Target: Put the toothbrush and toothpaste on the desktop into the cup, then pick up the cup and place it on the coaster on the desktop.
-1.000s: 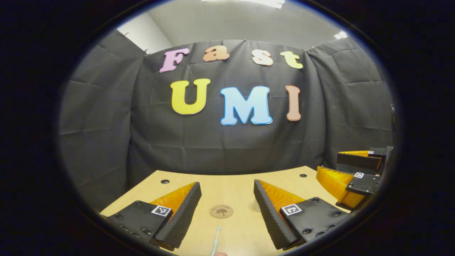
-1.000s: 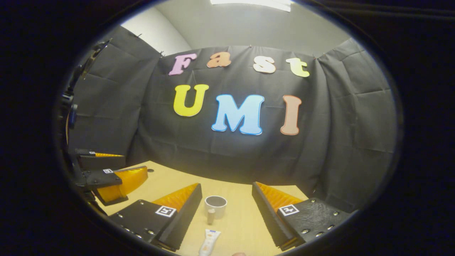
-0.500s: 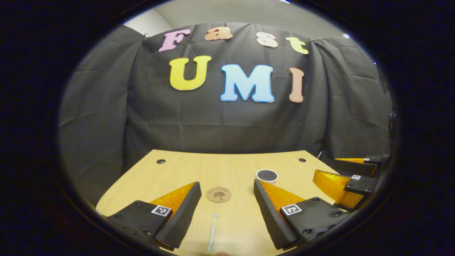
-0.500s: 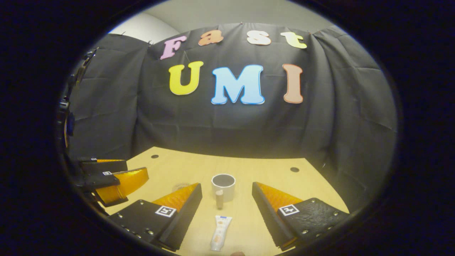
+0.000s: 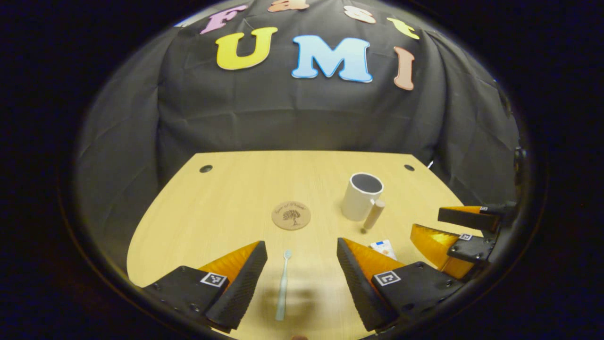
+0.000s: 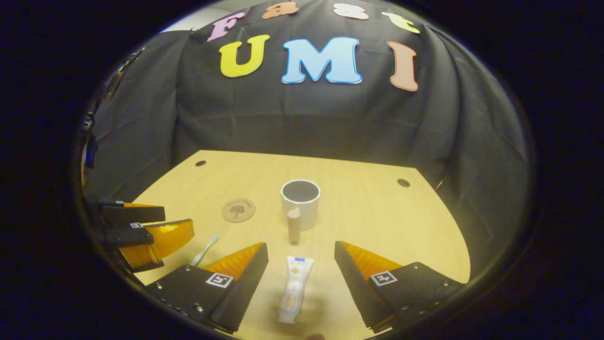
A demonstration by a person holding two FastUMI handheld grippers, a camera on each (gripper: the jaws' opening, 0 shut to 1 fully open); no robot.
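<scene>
With both tongs spread, drop your left tongs (image 5: 302, 264) straight astride the toothbrush (image 5: 282, 288), right tongs (image 6: 301, 267) astride the toothpaste (image 6: 293, 295).

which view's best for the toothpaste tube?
Right gripper view: the whole toothpaste tube lies flat on the desk between the open right gripper fingers. The left gripper view catches just one end of it beside a finger.

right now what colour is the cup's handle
Light tan, wood-like, on the white cup; clearest in left gripper view.
</scene>
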